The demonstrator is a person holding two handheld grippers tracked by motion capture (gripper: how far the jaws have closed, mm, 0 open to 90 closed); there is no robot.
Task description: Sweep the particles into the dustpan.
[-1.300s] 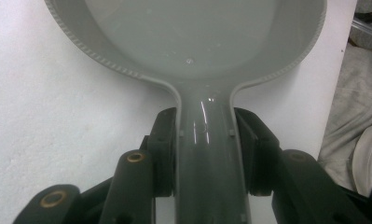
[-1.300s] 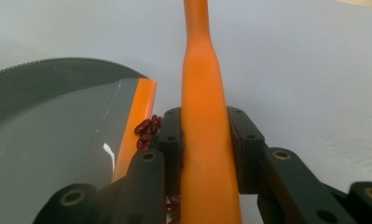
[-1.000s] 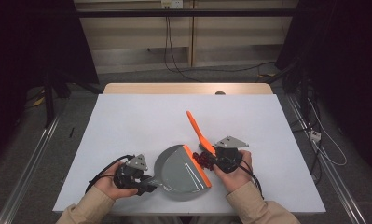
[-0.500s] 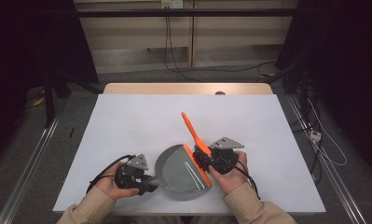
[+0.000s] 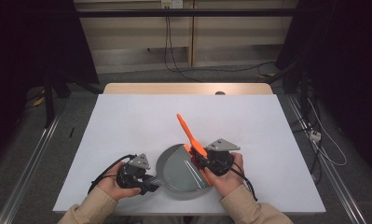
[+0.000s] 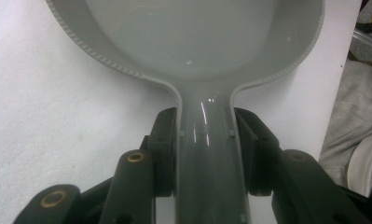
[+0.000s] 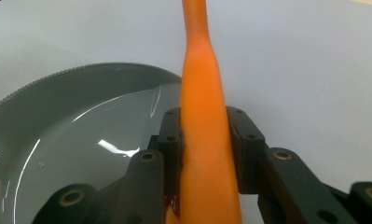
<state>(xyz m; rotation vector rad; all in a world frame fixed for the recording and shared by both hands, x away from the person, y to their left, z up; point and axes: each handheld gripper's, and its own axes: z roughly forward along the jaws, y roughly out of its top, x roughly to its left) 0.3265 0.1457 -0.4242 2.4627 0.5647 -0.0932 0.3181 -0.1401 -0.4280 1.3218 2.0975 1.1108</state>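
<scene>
Left hand-held gripper clamped on handle of round grey plastic pan; right hand-held gripper clamped on orange plastic spatula on white tabletop.

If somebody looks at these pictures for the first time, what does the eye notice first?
First the orange spatula, clamped in the right hand-held gripper and slanting up over the white table. Next the grey pan near the front edge, its handle gripped by the left hand-held gripper.
</scene>
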